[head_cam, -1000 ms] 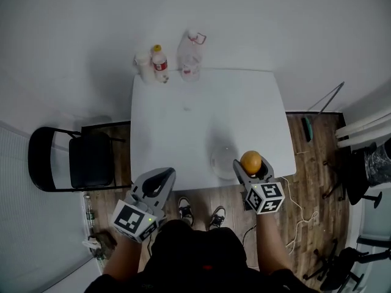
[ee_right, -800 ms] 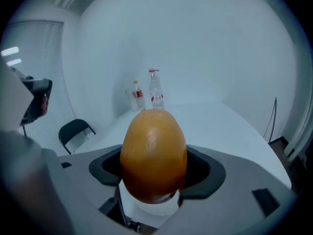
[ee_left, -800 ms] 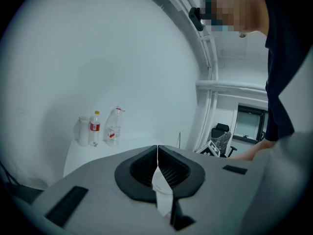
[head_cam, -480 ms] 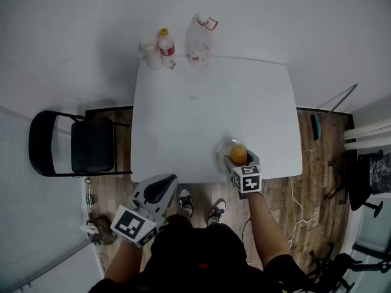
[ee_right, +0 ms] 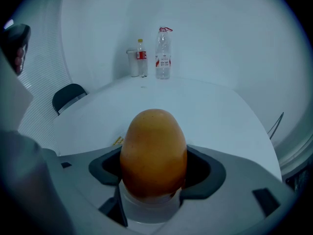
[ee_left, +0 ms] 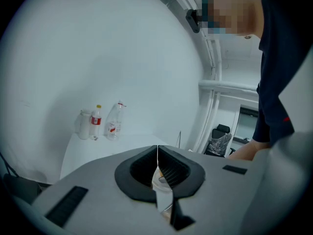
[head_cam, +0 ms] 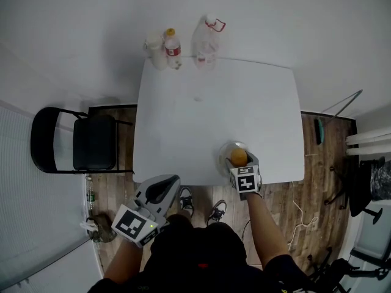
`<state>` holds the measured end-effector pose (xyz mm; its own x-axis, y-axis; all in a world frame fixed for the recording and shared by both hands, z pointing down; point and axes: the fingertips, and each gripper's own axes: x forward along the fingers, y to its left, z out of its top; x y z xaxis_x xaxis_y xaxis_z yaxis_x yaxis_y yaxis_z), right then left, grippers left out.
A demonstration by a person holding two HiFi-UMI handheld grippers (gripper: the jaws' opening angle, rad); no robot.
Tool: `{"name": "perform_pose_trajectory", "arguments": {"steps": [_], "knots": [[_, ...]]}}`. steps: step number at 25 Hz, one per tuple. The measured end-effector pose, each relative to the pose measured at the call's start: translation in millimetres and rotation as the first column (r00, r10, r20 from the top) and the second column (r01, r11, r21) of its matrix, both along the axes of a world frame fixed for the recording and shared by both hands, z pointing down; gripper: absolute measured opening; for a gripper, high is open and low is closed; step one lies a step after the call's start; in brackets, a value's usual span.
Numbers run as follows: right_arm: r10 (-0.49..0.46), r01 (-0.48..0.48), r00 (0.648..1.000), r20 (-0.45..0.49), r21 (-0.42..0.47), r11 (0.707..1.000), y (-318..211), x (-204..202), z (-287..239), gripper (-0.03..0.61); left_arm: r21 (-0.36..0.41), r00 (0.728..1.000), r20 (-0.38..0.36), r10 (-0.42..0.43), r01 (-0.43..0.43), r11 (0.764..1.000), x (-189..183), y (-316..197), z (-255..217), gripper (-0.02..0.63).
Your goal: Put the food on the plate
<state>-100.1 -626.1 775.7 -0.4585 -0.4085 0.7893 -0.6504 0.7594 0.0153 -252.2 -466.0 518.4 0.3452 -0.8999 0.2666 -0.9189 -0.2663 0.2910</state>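
Head view: the right tongs (head_cam: 239,162), clenched on the orange (head_cam: 239,156), have moved from beside the plate (head_cam: 222,156) to directly above it. Release is judged the remaining step. The left tongs (head_cam: 164,185) are closed, empty, well left of the plate.

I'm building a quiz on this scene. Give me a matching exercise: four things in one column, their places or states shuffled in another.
1. round orange fruit
2. left hand-held gripper
3. black folding chair
4. small clear plastic bottle with a yellow cap

A. on the floor, left of the white table
B. at the table's far edge
C. jaws together, holding nothing
D. gripped between the right hand-held gripper's jaws

Pairs: 1-D, 2-C, 3-A, 4-B
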Motion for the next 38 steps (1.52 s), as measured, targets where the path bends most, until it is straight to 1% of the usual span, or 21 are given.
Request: {"name": "perform_pose_trajectory", "arguments": {"steps": [6,10,14,16,18,21,24,27,28,29,30,32,34,36,38], "knots": [[0.002,-0.002,0.999,-0.034,0.007,1.0,-2.9,-0.5,1.4,0.341,-0.007,1.0,-0.007,0.01,-0.01,1.0,-0.3,-3.5,-1.6,0.025],[0.008,-0.008,1.0,-0.011,-0.003,1.0,-1.7,-0.1,-3.3,0.355,0.001,1.0,0.02,0.024,-0.024,1.0,2.8,-0.4,-4.2,0.025],[0.01,-0.01,1.0,0.014,0.014,1.0,-1.9,2.9,-19.6,0.373,0.012,0.999,0.032,0.038,-0.038,0.999,5.5,1.8,-10.2,0.025],[0.009,-0.01,0.999,0.052,0.033,0.999,-1.4,2.5,-38.4,0.38,0.015,0.999,0.021,0.045,-0.045,0.999,10.6,1.2,-16.6,0.025],[-0.003,-0.002,0.996,0.09,0.058,0.998,2.3,2.4,-61.4,0.382,0.026,0.998,0.029,0.056,-0.057,0.998,14.7,1.5,-19.3,0.025],[-0.021,-0.003,0.98,0.198,0.119,0.993,8.8,4.2,-105.1,0.382,0.038,0.996,0.04,0.074,-0.075,0.996,24.4,1.4,-25.1,0.025],[-0.055,-0.022,0.951,0.303,0.243,0.97,14.0,16.4,-148.6,0.38,0.053,0.994,0.068,0.089,-0.093,0.994,39.7,-3.6,-29.9,0.025],[-0.063,-0.071,0.917,0.393,0.317,0.946,27.1,36.8,-190.7,0.378,0.058,0.992,0.071,0.102,-0.106,0.993,54.7,-7.3,-34.2,0.025],[-0.065,-0.09,0.905,0.42,0.34,0.936,31.4,43.2,-206.8,0.352,0.051,0.991,0.077,0.111,-0.115,0.992,59.4,-8.4,-36.5,0.025],[-0.071,-0.106,0.896,0.437,0.367,0.924,35.6,49.6,-222.8,0.264,0.046,0.989,0.088,0.123,-0.127,0.991,64.9,-9.9,-39.3,0.025],[-0.082,-0.115,0.89,0.448,0.396,0.911,40.5,56.0,-238.5,0.205,0.059,0.986,0.096,0.133,-0.139,0.989,72.0,-12.4,-43.7,0.025],[-0.105,-0.138,0.875,0.473,0.451,0.882,52.0,70.0,-270.8,0.148,0.128,0.984,0.089,0.152,-0.163,0.978,90.4,-17.6,-58.5,0.025],[-0.102,-0.199,0.849,0.518,0.494,0.847,59.5,85.3,-305.6,0.058,0.182,0.98,0.087,0.178,-0.192,0.964,108.3,-20.2,-77.1,0.025],[-0.086,-0.254,0.834,0.544,0.518,0.817,63.9,100.3,-335.9,0.028,0.21,0.974,0.112,0.196,-0.216,0.953,121.1,-21.0,-92.1,0.025],[-0.087,-0.28,0.82,0.566,0.529,0.801,68.0,112.6,-361.5,0.023,0.224,0.967,0.156,0.2,-0.232,0.946,129.0,-21.9,-100.5,0.025]]}}
